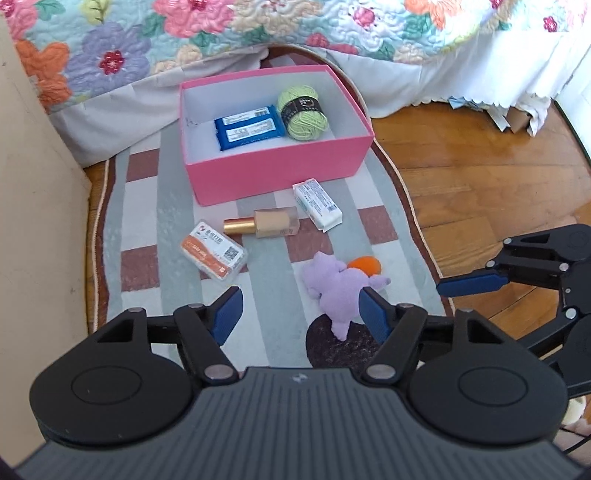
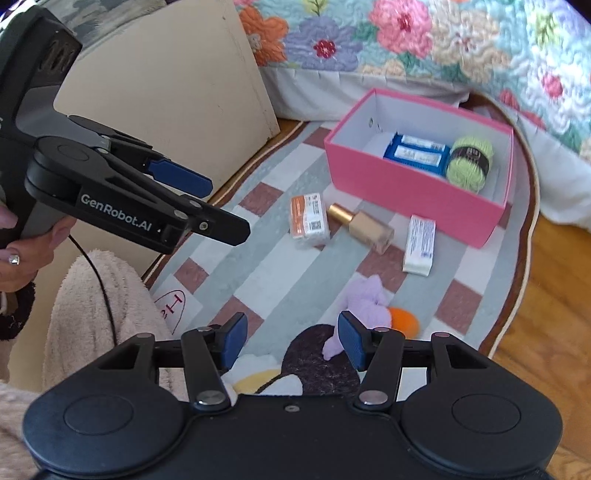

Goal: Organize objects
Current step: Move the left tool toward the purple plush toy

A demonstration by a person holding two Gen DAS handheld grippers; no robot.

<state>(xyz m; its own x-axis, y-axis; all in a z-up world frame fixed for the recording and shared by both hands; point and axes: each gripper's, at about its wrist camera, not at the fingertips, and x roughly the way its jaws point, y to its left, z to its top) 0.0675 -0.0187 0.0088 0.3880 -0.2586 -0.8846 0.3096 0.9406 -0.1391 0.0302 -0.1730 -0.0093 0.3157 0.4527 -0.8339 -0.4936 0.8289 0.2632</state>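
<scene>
Hovering over a checked rug [image 1: 177, 206] beside the quilted bed [image 1: 229, 33], I hold both tongs wide open and empty. The pink box [image 1: 280, 173], largest item here, sits at the rug's far end with a blue packet [image 1: 249, 127] and green yarn [image 1: 303, 112] already inside. The purple plush toy [image 1: 338, 286], with an orange part I cannot identify, lies nearest, just ahead of the left tongs [image 1: 301, 314] and the right tongs [image 2: 291, 341]. Further on, in front of the box, lie a white carton [image 1: 317, 205], an orange-labelled pack [image 1: 214, 251] and a gold-capped foundation bottle [image 1: 264, 223]. My judgement: take the plush first, pinching its body rather than a limb, then lift it clear of the box wall. Wood flooring [image 1: 480, 184] surrounds the rug.
</scene>
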